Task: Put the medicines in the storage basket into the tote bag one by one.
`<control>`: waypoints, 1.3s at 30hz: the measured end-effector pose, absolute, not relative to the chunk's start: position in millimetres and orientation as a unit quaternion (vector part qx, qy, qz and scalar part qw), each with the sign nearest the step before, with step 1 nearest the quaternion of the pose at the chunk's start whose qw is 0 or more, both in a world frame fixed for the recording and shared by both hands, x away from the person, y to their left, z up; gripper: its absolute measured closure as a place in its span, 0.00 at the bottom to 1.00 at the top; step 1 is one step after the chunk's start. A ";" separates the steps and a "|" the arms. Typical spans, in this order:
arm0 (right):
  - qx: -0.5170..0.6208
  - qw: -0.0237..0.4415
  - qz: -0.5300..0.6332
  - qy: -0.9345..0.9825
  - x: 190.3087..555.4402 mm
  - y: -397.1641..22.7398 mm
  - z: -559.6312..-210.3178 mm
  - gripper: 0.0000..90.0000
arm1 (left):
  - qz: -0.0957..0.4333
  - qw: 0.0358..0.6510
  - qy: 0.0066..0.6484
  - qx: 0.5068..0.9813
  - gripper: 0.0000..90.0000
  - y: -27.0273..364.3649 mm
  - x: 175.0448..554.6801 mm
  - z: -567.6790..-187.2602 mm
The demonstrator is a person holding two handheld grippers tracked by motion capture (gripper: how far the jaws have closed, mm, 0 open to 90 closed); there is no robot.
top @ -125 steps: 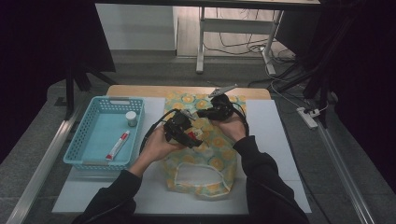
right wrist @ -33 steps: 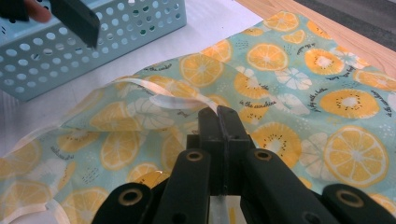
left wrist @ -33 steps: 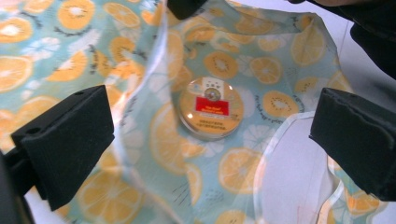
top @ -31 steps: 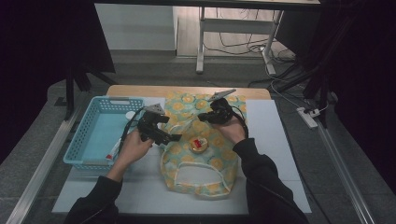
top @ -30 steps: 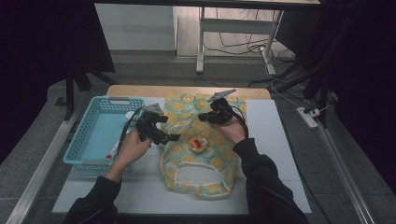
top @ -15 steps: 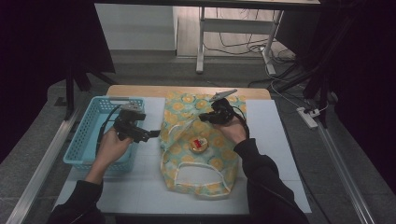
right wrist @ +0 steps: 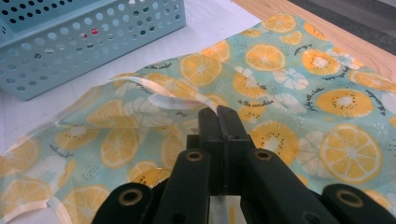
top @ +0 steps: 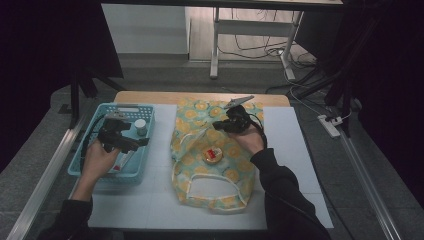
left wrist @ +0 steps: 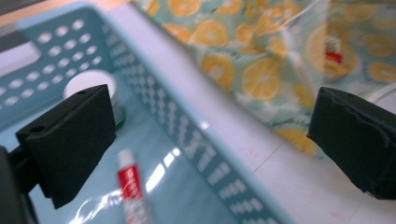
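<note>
A teal bag (top: 210,150) printed with orange slices lies flat on the white mat, and a small round red-and-yellow item (top: 212,155) rests at its middle. My right gripper (top: 220,125) is shut on the bag's white-trimmed edge (right wrist: 163,100), lifting it a little; its jaws (right wrist: 218,116) meet on the trim. My left gripper (top: 132,143) hovers over the blue basket (top: 82,157) with jaws wide apart (left wrist: 210,140) and nothing between them. Below it lie a red-and-white tube (left wrist: 130,186) and a white-capped jar (left wrist: 91,81).
The basket's perforated wall (right wrist: 93,42) stands close to the left of the bag. The mat (top: 290,150) has bare room right of the bag, and the wooden table edge (top: 150,97) runs along the far side. Cables trail from both grippers.
My left gripper has swung left from the bag to above the basket. The round item stays on the bag. My right gripper has held still on the bag's edge.
</note>
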State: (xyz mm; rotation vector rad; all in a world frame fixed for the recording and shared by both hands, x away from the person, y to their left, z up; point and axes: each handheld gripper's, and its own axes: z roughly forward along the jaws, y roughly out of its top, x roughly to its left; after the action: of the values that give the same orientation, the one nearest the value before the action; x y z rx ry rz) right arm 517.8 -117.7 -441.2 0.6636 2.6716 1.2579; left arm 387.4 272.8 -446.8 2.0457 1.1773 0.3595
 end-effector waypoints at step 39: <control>0.213 0.052 0.412 0.884 514.5 -115.2 -444.9 1.00 | 0.057 0.161 0.531 0.830 0.50 292.8 415.4 -514.0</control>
State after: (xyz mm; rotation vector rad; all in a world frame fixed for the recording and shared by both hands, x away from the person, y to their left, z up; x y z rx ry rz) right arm 514.5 -115.2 -444.9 0.6471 2.6906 1.2543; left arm 415.4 292.8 -514.0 2.3712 1.5151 0.1632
